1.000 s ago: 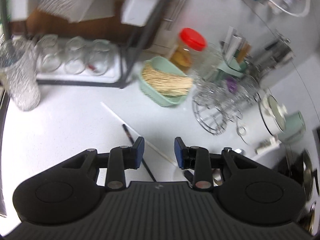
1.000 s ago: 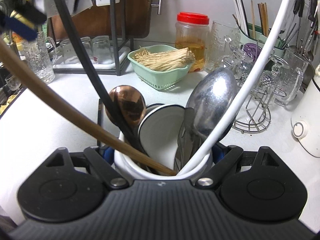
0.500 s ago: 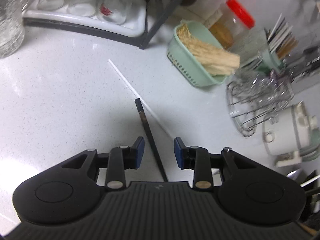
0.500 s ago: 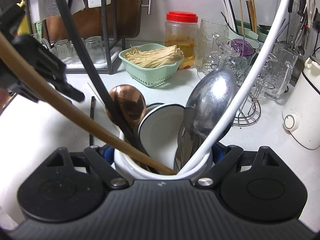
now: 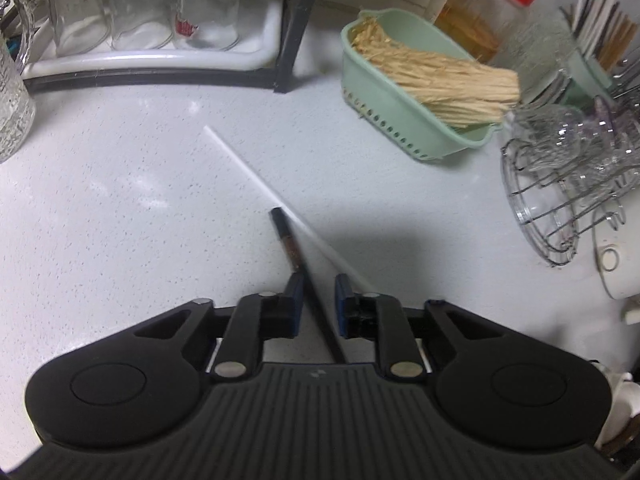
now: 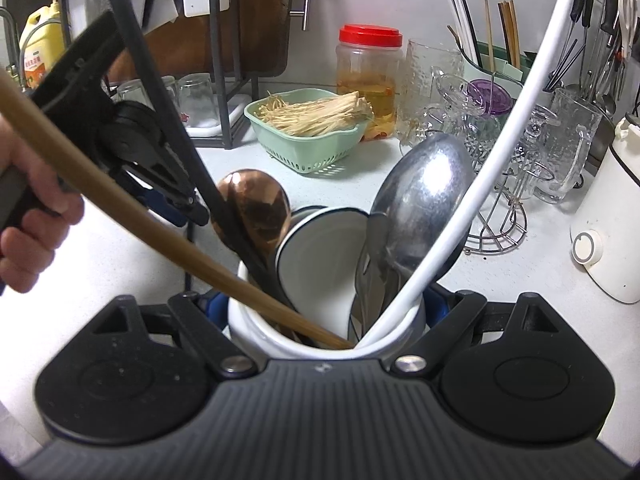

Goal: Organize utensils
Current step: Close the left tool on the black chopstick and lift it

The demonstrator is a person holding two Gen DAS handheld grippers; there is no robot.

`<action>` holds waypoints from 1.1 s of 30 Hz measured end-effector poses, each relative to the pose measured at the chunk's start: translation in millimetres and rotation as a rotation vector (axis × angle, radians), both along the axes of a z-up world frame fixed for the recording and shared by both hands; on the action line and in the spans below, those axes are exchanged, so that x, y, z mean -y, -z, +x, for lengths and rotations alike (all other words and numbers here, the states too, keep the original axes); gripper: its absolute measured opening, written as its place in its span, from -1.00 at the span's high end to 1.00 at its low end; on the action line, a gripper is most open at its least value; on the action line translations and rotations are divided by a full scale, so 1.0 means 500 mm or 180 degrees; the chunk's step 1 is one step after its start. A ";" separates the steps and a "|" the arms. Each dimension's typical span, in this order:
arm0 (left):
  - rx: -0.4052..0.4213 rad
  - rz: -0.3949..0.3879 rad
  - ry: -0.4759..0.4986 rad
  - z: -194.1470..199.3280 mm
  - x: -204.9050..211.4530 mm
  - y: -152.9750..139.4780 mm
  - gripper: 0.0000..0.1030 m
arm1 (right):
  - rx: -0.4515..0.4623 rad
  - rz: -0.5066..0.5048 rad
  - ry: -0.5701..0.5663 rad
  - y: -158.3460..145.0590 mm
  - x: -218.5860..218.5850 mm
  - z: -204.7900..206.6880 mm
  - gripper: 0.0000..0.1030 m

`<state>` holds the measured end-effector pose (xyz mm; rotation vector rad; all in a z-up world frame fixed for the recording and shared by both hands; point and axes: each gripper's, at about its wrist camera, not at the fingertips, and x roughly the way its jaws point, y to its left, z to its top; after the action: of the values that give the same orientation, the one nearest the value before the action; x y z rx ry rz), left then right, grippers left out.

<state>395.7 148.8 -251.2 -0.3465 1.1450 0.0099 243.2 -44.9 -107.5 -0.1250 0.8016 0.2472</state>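
White counter (image 5: 120, 220) mostly bare, left gripper (image 5: 317, 300) closing around black chopstick (image 5: 296, 252), right gripper (image 6: 326, 308) clamping utensil holder (image 6: 256, 328)

The near end of the black chopstick (image 5: 298, 258) is running under the left gripper (image 5: 318, 300), whose body is hiding it, and the white chopstick (image 5: 256, 174) beside it is blurring where it passes the pads. The base of the white holder (image 6: 320, 344) is lying behind the right gripper (image 6: 326, 308), so its lower wall is not showing. The wooden handle (image 6: 120, 208) is being cut off at the left edge, and the white handle (image 6: 520, 92) at the top. The hand (image 6: 28, 216) is only partly showing.
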 end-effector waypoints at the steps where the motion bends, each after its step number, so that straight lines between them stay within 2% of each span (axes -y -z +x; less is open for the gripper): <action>1: 0.0015 0.0017 0.0001 0.000 0.000 0.001 0.79 | -0.0005 0.0009 0.0003 0.000 0.000 0.000 -0.76; 8: -0.0016 0.0143 0.0076 -0.003 0.002 -0.004 0.85 | -0.0019 0.0034 -0.0008 0.001 0.002 0.003 -0.76; 12: -0.0061 0.0074 0.0104 -0.025 -0.009 -0.003 0.89 | -0.0027 0.0029 -0.0012 0.000 0.001 0.003 -0.76; 15: -0.0078 0.0023 0.0114 -0.049 -0.016 -0.006 1.00 | -0.0034 0.0021 -0.0015 0.000 0.000 0.003 -0.76; 25: 0.0121 -0.0015 0.0189 -0.103 -0.036 -0.067 1.00 | -0.0038 0.0006 0.0003 0.000 -0.005 0.004 -0.77; 28: 0.0143 -0.0191 0.0157 -0.099 -0.050 -0.063 1.00 | -0.0031 0.0007 0.0028 0.000 -0.007 0.002 -0.76; 31: 0.0169 -0.0106 0.0140 -0.084 -0.048 -0.052 0.96 | -0.0018 0.0012 0.0044 0.001 -0.007 0.000 -0.76; 33: 0.0088 -0.0090 0.0185 -0.067 -0.043 -0.037 0.85 | -0.0018 0.0011 0.0041 0.000 -0.007 0.000 -0.76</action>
<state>362.3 170.2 -232.9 -0.3375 1.1283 -0.0620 243.1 -41.6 -107.7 -0.1158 0.8072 0.2367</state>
